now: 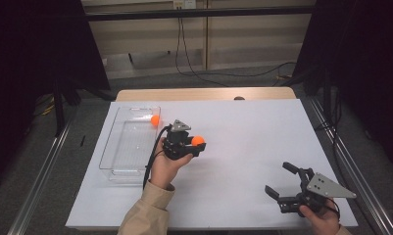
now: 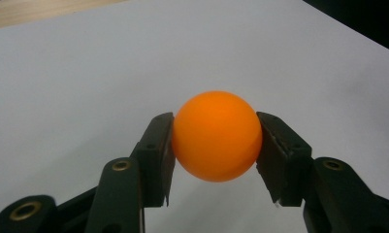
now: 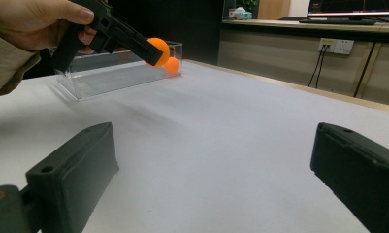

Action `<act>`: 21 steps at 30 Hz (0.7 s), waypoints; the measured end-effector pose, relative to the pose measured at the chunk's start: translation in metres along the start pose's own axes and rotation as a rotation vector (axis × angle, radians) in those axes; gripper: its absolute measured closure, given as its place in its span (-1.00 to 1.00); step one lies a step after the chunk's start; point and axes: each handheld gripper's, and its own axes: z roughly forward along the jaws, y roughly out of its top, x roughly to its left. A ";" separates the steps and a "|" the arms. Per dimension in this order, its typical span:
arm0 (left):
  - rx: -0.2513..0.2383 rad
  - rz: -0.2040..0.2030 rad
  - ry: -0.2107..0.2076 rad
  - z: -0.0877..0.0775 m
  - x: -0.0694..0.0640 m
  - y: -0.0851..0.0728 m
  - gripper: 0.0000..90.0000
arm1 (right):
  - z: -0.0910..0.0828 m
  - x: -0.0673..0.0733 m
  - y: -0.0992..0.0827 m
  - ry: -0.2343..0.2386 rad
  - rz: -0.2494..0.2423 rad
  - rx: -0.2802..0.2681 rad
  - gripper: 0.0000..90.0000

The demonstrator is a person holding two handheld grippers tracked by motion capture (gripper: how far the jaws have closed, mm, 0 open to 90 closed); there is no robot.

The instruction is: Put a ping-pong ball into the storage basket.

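No writing is readable; left tool (image 1: 196, 143) pinches an orange ball (image 2: 216, 136), right tool (image 1: 285, 180) spread wide.

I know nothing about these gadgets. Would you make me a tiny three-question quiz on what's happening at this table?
1. True or false: the left gripper holds an orange ball between its jaws.
2. Where is the second orange ball? A) on the floor B) in the clear tray C) in the right gripper
3. Fill in: the right gripper's jaws are ____.

Key: 1 true; 2 B; 3 open.
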 end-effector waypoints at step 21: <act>-0.008 -0.026 0.039 -0.016 0.010 0.002 0.13 | -0.001 0.000 0.000 -0.002 0.000 0.001 -0.95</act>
